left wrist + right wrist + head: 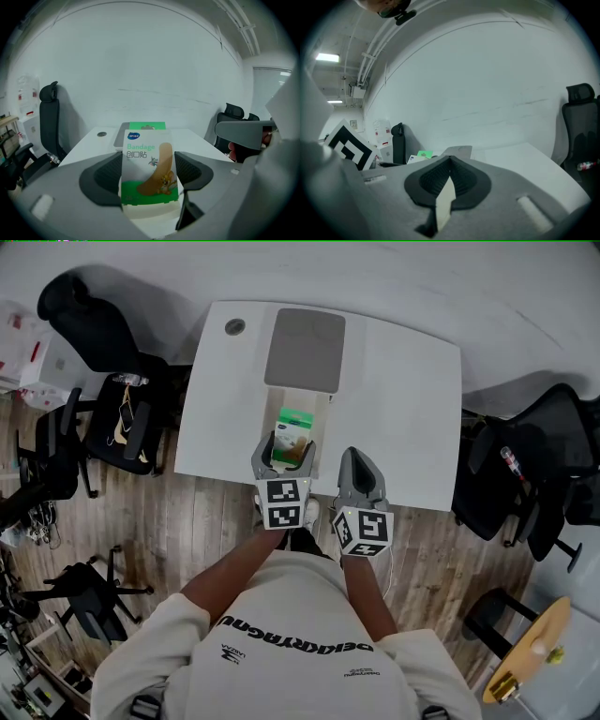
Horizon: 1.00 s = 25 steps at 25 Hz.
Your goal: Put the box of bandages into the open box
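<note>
The left gripper (pixel 285 454) clamps the green-and-white cardboard box of bandages (pixel 150 164) upright between its jaws, over the near end of the open cream, grey-lidded box (pixel 298 397) on the white bench (pixel 403 409) (the right gripper (pixel 447 182), just beside, is closed and empty).

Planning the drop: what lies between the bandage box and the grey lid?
Head view: only the open box, bare inside, lies between the bandage box and the lid.
</note>
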{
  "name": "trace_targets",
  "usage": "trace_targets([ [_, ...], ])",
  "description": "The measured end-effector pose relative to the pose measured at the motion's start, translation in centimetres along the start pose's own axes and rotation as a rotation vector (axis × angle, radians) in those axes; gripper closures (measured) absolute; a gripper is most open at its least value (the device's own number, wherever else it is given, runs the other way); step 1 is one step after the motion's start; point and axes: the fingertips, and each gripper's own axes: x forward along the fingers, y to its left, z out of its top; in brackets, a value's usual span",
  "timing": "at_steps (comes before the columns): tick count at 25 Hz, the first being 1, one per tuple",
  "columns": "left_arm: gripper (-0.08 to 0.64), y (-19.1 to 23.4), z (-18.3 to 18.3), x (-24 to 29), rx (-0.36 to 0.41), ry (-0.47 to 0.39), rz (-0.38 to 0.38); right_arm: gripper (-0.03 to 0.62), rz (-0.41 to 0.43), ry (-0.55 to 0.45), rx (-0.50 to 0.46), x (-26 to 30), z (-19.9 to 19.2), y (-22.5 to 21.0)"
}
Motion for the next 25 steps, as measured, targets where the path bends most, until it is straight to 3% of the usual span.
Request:
trace_targets([
  [25,0.206,1.0,-3.4,5.6,-0.021,0.115,0.049,0.594,0.0,0.02,0.011,1.0,-0.8,-0.9],
])
